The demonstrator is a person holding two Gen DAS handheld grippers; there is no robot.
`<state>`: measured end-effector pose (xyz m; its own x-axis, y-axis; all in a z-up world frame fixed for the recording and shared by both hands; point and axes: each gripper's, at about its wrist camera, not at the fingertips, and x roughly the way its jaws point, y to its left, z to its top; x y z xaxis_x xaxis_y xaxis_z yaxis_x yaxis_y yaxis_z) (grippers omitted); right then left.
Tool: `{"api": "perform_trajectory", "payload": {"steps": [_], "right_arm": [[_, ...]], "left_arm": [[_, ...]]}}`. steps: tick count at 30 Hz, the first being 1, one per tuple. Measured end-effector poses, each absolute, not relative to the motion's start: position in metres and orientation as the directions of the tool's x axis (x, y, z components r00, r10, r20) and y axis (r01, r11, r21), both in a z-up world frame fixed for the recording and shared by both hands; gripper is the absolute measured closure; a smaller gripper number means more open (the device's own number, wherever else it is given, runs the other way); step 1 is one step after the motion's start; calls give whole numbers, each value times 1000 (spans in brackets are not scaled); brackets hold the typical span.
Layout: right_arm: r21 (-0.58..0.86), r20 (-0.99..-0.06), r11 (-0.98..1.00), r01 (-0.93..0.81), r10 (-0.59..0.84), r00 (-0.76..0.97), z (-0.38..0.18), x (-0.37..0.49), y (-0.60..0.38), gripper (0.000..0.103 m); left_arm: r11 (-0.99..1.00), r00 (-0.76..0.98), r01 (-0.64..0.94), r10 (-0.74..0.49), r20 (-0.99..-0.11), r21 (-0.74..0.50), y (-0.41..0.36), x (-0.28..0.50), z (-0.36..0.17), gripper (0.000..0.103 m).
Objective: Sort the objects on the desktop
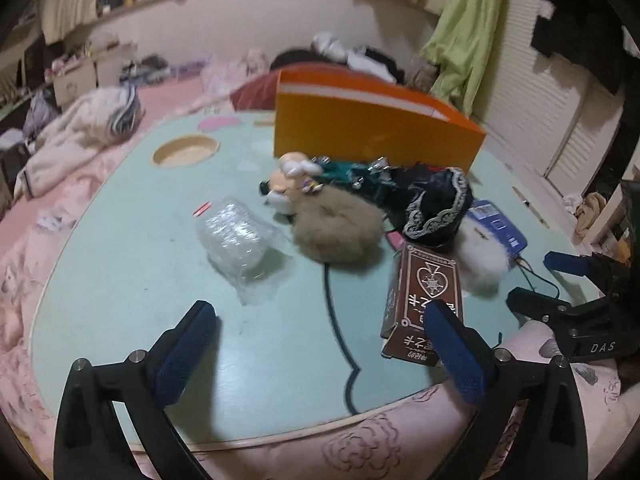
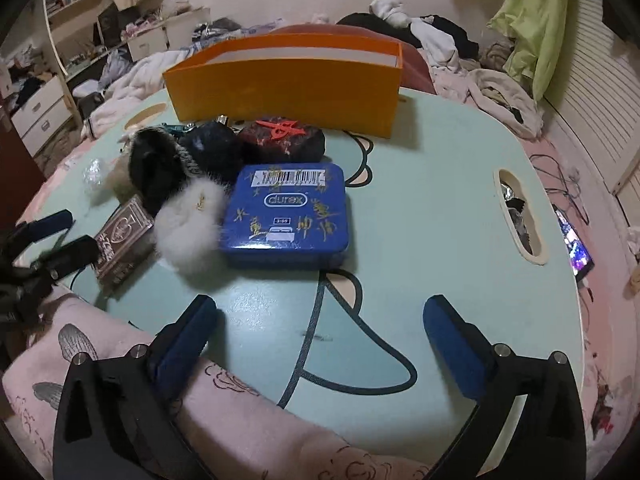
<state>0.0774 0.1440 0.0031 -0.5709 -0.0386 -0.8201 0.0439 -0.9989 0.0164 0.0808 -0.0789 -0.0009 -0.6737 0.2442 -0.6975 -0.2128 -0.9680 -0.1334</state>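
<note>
An orange box point(image 1: 372, 128) point(image 2: 288, 88) stands open at the back of the pale green table point(image 1: 132, 280) point(image 2: 432, 200). In front of it lie a blue tin point(image 2: 286, 212) point(image 1: 498, 226), a brown card box point(image 1: 426, 300) point(image 2: 120, 240), a white fluffy ball point(image 2: 186, 224) point(image 1: 482, 258), a beige fluffy ball point(image 1: 336, 232), a small plush toy point(image 1: 286, 186), dark fabric items point(image 1: 436, 204) point(image 2: 216, 148) and a clear plastic wrap point(image 1: 236, 238). My left gripper point(image 1: 320, 348) is open and empty near the front edge. My right gripper point(image 2: 320, 344) is open and empty, also seen in the left wrist view point(image 1: 548, 276).
The table stands on a bed with a pink blanket point(image 1: 360, 448) point(image 2: 200, 412). A round hole point(image 1: 186, 150) and a slot point(image 2: 518, 220) are cut in the tabletop. A phone point(image 2: 574, 244) and cables lie to the right. Clothes pile up behind.
</note>
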Motion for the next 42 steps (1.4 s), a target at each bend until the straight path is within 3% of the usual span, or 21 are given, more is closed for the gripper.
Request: {"api": "perform_trajectory", "payload": {"steps": [25,29,32,34,36,38,41,42], "right_arm": [[8,-807,-999,50,-36,-590,1,79,138,0],[10,-805,-999,51,-39,-592,2,80,137,0],[11,-805,-999,51,-39,-592,2,80,136,0],[11,-805,-999,51,-39,-592,3,80,136,0],[11,-805,-999,51,-39,-592,3,80,136,0],[11,-805,-999,51,-39,-592,3,80,136,0],[11,-805,-999,51,-39,-593,3,80,135,0],[11,-805,-999,52,-39,-593,3,80,136,0]], "left_arm": [[-956,-688,-248,286,-667,-156,-80,82,-1,0],[-939,-730,-294,341,-592,-180,-87,91,17,0],[-958,-779,-243,287,-557,-153,-103,83,35,0],[-969,-790,-185,245,-562,-163,-119,74,39,3],[-969,-771,-143,236,-592,-201,-138,61,35,12],[-967,-719,-144,247,-649,-209,-146,49,27,13],[-981,-687,-152,194,-700,-123,-143,39,16,15],[-978,-672,-168,206,-711,-125,-140,37,11,24]]}}
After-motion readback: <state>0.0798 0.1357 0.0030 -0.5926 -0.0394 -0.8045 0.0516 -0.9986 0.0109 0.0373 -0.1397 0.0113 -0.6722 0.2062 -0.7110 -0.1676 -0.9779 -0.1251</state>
